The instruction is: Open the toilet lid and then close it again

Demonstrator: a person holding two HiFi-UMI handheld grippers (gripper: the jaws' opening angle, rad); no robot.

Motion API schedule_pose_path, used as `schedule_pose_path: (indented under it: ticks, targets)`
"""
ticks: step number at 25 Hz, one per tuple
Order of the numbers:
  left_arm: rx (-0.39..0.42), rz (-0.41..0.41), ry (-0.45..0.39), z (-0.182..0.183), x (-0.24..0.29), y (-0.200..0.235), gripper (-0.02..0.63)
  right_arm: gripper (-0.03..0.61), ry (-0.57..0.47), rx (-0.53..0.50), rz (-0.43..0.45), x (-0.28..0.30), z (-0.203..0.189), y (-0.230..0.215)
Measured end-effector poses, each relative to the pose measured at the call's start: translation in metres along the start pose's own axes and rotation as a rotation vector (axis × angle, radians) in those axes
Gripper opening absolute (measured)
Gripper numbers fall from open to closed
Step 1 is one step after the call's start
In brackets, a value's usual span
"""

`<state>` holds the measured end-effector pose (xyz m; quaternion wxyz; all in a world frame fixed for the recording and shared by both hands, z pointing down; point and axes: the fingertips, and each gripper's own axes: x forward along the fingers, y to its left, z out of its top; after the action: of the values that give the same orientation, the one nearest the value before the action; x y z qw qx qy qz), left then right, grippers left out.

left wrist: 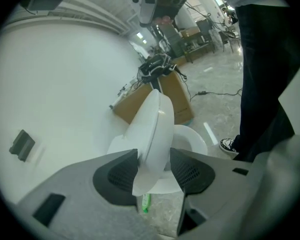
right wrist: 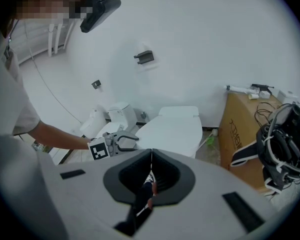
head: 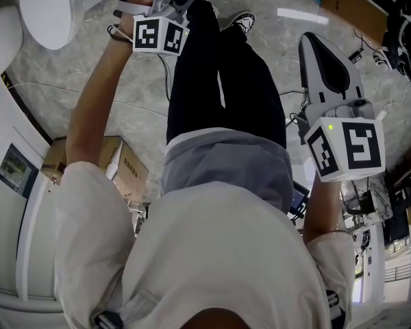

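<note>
- The toilet lid (left wrist: 152, 129) is lifted off the seat ring (left wrist: 191, 140) and stands steeply, seen edge-on in the left gripper view. The toilet sits against a white wall, with a cardboard box (left wrist: 176, 98) just beside it.
- The left gripper (left wrist: 154, 158) has its jaws set wide, with the lid's free edge between them. Both pads meet the lid's faces with no gap showing, so it reads as a hold on the lid.
- The right gripper (right wrist: 151, 155) is held back near the person's body, jaws closed together on nothing.
- Risk of slipping: the lid is smooth and glossy, and only its rim is caught. If the squeeze eases, the lid could slide out and slam onto the seat.
- Risk of binding: the lid swings in an arc on its hinge. A hand travelling straight instead could drag the pads off the rim or strain the hinge.
- Risk of pinching: if the lid is lowered fully with a jaw beneath it, that jaw would be trapped against the seat.
- Risk to footing: the person's shoe (left wrist: 229, 145) is near the bowl and a cable (left wrist: 202, 92) lies on the floor (left wrist: 217, 116). A stumble would jerk the lid.
</note>
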<state>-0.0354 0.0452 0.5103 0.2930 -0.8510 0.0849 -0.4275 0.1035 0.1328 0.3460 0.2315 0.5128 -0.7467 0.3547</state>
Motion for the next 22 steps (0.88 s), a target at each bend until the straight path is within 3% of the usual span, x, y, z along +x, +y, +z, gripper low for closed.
schedule_pose_path:
  ticks: [22]
  targets:
    - [-0.010, -0.162, 0.090, -0.026, 0.039, -0.064, 0.161, 0.011, 0.027, 0.029, 0.017, 0.010, -0.020, -0.014]
